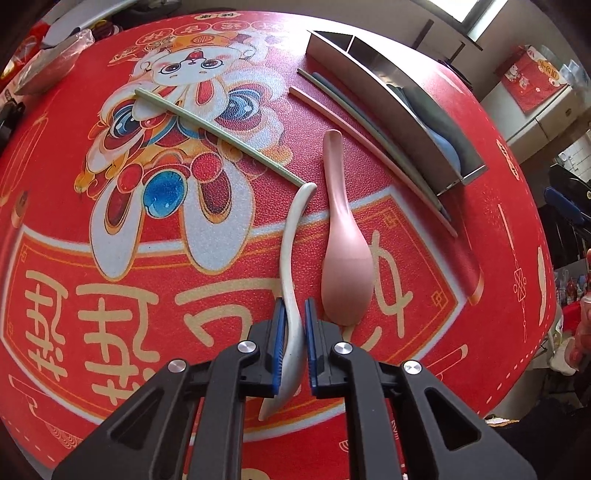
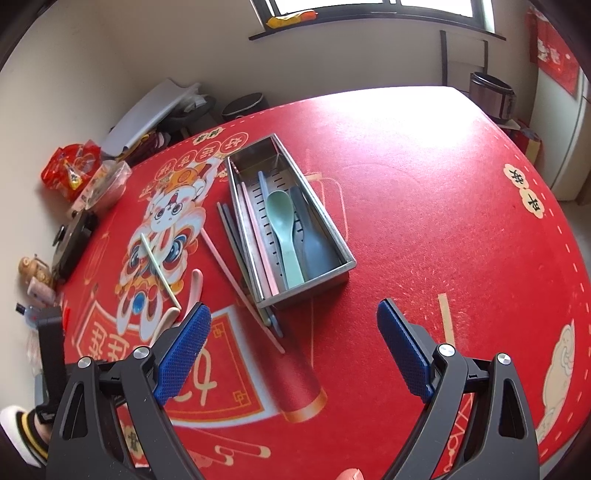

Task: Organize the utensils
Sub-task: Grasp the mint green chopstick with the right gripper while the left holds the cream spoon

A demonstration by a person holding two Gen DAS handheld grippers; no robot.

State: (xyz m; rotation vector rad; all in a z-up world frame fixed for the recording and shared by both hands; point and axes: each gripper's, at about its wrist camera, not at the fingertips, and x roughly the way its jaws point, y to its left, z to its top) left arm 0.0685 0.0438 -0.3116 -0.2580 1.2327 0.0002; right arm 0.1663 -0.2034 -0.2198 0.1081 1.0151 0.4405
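Your desk (image 2: 424, 192) wears a red festive cloth printed with a cartoon lion-dance figure (image 2: 162, 236) and gold characters. At twelve o'clock in the right wrist view, a dark-framed window (image 2: 369, 9) sits in a cream wall (image 2: 129, 55), and daylight washes out the desk's far edge. At one o'clock a dark cylindrical appliance (image 2: 493, 96) stands beside a chair back (image 2: 463, 55). At ten o'clock, snack bags (image 2: 72, 171) and a clear container (image 2: 105, 188) crowd the desk's edge.
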